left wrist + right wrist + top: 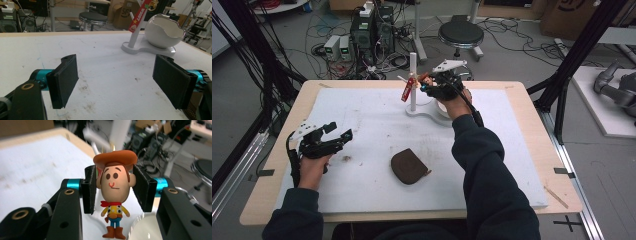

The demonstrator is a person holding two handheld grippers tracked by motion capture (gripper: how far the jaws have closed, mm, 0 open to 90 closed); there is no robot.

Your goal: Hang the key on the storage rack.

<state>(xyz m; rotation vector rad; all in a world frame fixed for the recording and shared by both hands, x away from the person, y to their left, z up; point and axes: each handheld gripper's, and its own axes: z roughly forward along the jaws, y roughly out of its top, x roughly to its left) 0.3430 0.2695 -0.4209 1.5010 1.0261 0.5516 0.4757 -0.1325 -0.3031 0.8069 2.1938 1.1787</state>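
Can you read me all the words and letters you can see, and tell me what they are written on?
"WOODY", in white letters, with a yellow star: on the red tag hanging by the white stand.
"SF", then cut off: on a cardboard box on the floor behind the table, seen in the left gripper view.
The marks on the cardboard box at the top right of the high view are too blurred to read.

We see a shiny white bowl (pixel 163 31) like smooth china. The little cowboy toy (pixel 114 190) beside it looks like smooth, shiny plastic. The white mat (pixel 362 120) under the bowl is dull and stained. The table (pixel 287 130) edge looks like wood.
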